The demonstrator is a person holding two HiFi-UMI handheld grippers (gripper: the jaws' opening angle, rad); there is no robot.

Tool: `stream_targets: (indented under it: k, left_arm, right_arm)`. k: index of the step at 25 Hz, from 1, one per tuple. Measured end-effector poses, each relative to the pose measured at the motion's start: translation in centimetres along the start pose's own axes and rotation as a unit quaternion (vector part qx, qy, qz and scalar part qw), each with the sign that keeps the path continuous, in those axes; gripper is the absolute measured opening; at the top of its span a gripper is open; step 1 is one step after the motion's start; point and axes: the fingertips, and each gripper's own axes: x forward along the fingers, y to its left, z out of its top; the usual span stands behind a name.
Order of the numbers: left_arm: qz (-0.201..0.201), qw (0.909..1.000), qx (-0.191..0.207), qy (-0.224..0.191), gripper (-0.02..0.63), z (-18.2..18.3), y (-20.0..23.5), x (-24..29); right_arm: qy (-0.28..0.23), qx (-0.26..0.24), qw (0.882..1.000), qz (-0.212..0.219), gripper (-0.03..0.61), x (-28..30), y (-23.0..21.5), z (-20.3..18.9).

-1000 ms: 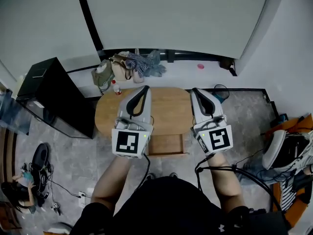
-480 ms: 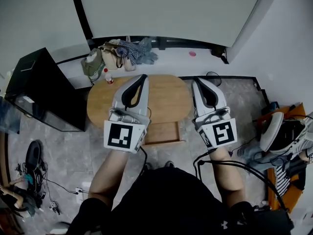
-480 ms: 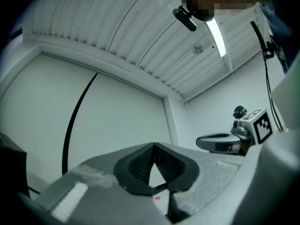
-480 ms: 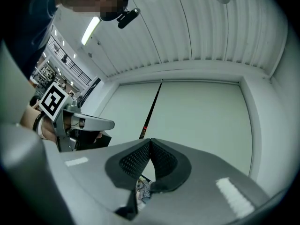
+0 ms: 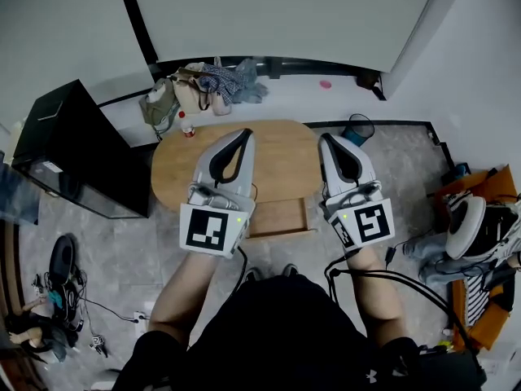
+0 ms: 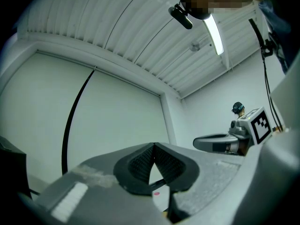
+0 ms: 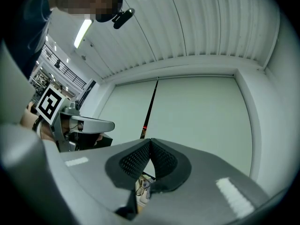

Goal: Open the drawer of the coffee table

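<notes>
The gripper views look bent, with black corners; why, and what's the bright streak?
Left gripper view: the wide-angle lens bows the white ribbed ceiling and darkens the corners; the streak is a glaring long ceiling lamp. Right gripper view: same bowing and glare. Head view: even light, oval wooden coffee table sharp.

Quick headcount: two grippers, the left gripper [image 5: 243, 134] and the right gripper [image 5: 326, 139]. One marker cube each, so two total, the left marker cube [image 5: 208, 230] and the right marker cube [image 5: 364, 224]. Two bare forearms behind them, the left forearm [image 5: 183, 287] and the right forearm [image 5: 376, 287]. One coffee table [image 5: 281, 165] with one drawer [image 5: 278, 217]. One black cabinet [image 5: 77, 149], one red-capped bottle [image 5: 188, 129], one teal bin [image 5: 356, 129], one pink blob [image 5: 326, 84] on the floor. One heap of bags and cloth [image 5: 207, 88], can't count the pieces in it. One strip light [image 6: 214, 32] overhead
</notes>
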Motion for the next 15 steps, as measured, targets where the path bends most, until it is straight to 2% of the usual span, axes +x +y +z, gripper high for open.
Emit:
stream_targets:
  k: [15]
  left_arm:
    - [-0.005,0.9999,0.000,0.010,0.002,-1.01,-0.69,0.58]
  right_arm:
    - [0.001,0.008,1.000,0.005,0.002,-0.14,-0.07,-0.72]
